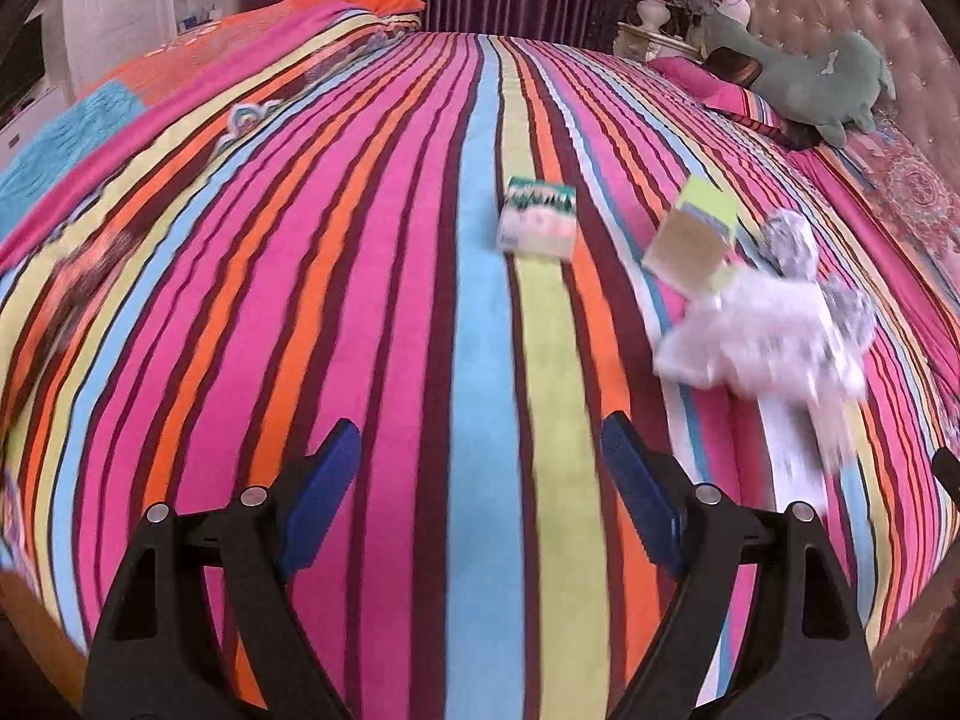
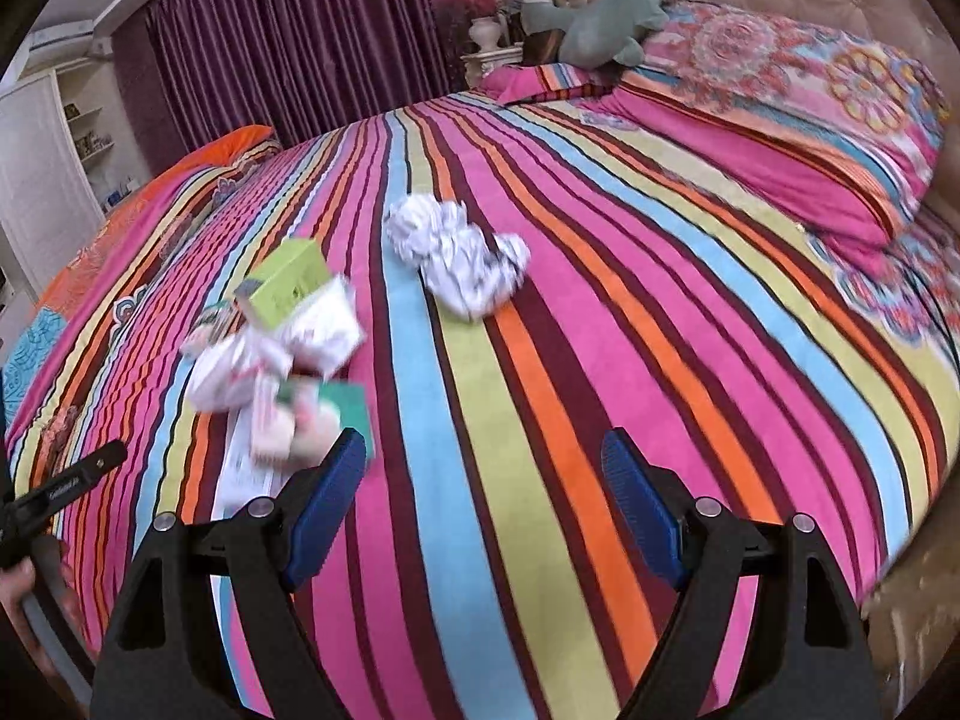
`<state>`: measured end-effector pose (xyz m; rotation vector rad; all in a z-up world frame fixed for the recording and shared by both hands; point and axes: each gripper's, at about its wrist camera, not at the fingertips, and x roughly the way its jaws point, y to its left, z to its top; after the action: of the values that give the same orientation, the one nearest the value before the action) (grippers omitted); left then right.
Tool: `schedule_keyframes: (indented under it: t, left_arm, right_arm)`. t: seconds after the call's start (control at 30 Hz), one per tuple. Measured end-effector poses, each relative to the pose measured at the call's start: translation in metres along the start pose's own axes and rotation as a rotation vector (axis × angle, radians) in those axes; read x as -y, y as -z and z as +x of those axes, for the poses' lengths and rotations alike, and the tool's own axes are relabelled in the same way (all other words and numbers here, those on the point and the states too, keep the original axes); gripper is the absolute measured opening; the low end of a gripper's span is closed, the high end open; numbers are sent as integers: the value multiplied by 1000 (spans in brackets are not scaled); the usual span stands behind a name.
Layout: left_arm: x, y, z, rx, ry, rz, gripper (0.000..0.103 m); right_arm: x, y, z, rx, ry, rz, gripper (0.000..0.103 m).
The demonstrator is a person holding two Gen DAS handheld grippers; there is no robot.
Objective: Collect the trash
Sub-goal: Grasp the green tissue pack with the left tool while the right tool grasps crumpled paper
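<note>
Trash lies on a striped bedspread (image 1: 360,300). In the left wrist view a small green-and-white box (image 1: 537,217) lies ahead, a yellow-green carton (image 1: 696,234) and crumpled white paper (image 1: 762,336) to the right. My left gripper (image 1: 480,468) is open and empty above the bed. In the right wrist view a crumpled paper ball (image 2: 462,258) lies ahead, the carton (image 2: 288,288), more crumpled paper (image 2: 264,360) and a green-and-white box (image 2: 324,426) to the left. My right gripper (image 2: 486,480) is open and empty. The left gripper's handle (image 2: 66,480) shows at the left edge.
A teal plush toy (image 1: 804,84) (image 2: 606,6) and patterned pillows (image 2: 780,120) lie at the head of the bed. A tufted headboard (image 1: 888,30), purple curtains (image 2: 288,42), a white shelf unit (image 2: 54,162) and a nightstand with a vase (image 2: 489,42) stand around it.
</note>
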<state>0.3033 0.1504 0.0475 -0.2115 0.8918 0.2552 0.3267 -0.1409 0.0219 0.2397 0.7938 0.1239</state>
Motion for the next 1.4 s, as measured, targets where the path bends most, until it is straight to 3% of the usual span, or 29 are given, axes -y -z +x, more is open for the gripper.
schedule_keyframes:
  t: [0.47,0.77,1.07,1.13,1.17,1.23,1.4]
  left_arm:
    - [23,-86,100,-79,19,26,80]
    - [33,-109,139,-108,27,50,80]
    - [44,-124,161,-82,-6,87,80]
    - [47,-124,161,-80,-20,101,77]
    - [48,-124,161,-76,-19,111,68]
    - [52,-124,156,-64,-16,133,49]
    - [52,-120,150,-68,-30,122,49]
  right_arm:
    - [7,-63,76,-81,-13,-11,77]
    - [2,-81,126,-150,-25,-38,77]
    - [-6,-88,158,-201,-67,-56,77]
    - [-7,-89,162,-210,-73,-50,74]
    - [-8,-88,163,-213,-78,-46,67]
    - [-11,-87,161,-208,-64,-56,64]
    - [-14,-82,150,-198,-29,-71,60]
